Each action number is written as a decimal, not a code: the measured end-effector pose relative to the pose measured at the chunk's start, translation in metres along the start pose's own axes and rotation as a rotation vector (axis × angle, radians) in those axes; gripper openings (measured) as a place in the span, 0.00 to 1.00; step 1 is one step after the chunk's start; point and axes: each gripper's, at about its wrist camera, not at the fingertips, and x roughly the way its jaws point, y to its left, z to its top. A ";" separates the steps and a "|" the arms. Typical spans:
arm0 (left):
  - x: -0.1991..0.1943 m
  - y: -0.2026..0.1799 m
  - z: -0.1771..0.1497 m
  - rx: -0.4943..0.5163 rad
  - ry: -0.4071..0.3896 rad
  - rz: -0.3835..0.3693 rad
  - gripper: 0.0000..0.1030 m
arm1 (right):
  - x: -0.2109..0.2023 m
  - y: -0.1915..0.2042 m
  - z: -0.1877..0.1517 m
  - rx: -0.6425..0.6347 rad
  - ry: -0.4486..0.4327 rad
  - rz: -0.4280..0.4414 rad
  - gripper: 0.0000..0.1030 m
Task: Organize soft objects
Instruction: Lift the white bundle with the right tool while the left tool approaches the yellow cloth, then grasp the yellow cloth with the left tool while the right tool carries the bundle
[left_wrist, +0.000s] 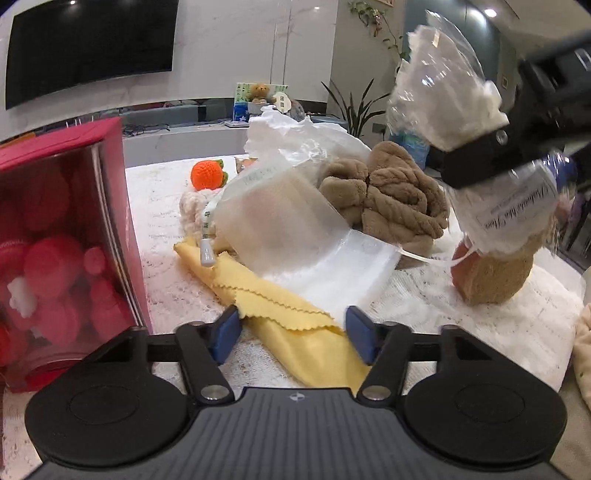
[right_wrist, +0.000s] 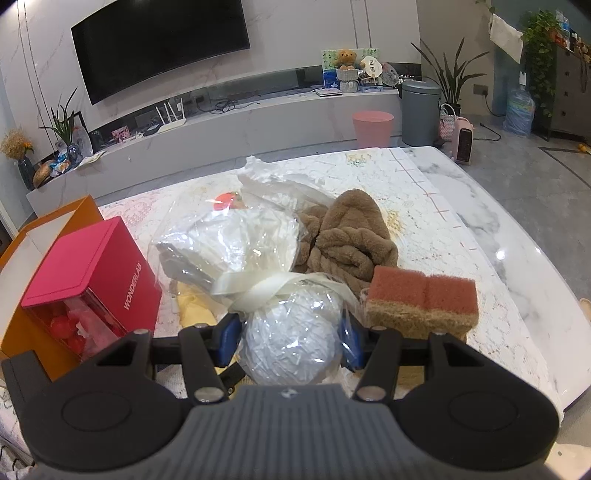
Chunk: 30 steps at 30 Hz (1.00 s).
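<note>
My left gripper (left_wrist: 293, 326) is low over the lace-covered table, open, its blue pads on either side of a folded yellow cloth (left_wrist: 280, 306) with a zigzag edge. I see no bunching of the cloth. My right gripper (right_wrist: 291, 332) is shut on a white yarn ball in a clear plastic bag (right_wrist: 291, 343), tied with a cream ribbon. The left wrist view shows that bag (left_wrist: 447, 107) raised at the upper right in the right gripper (left_wrist: 476, 162). A translucent white pouch (left_wrist: 295, 236) lies on the cloth's far end. Behind it are a brown plush towel (left_wrist: 391, 195) and an orange crochet fruit (left_wrist: 207, 175).
A red box with a clear front (left_wrist: 62, 236) stands close on the left, against an orange box (right_wrist: 37, 236). A pink-and-tan sponge (right_wrist: 421, 299) sits right of the yarn ball. A crumpled white plastic bag (left_wrist: 295, 136) lies at the back. The marble table edge (right_wrist: 517, 266) runs along the right.
</note>
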 end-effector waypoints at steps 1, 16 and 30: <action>-0.001 -0.002 0.000 0.010 -0.003 0.007 0.39 | 0.000 -0.001 0.000 0.004 -0.003 0.001 0.53; -0.064 -0.016 0.021 0.074 -0.034 -0.082 0.02 | -0.003 0.001 -0.002 -0.003 -0.010 -0.005 0.53; -0.184 0.040 0.076 0.090 -0.248 -0.066 0.02 | -0.010 -0.002 -0.007 0.017 -0.022 0.019 0.53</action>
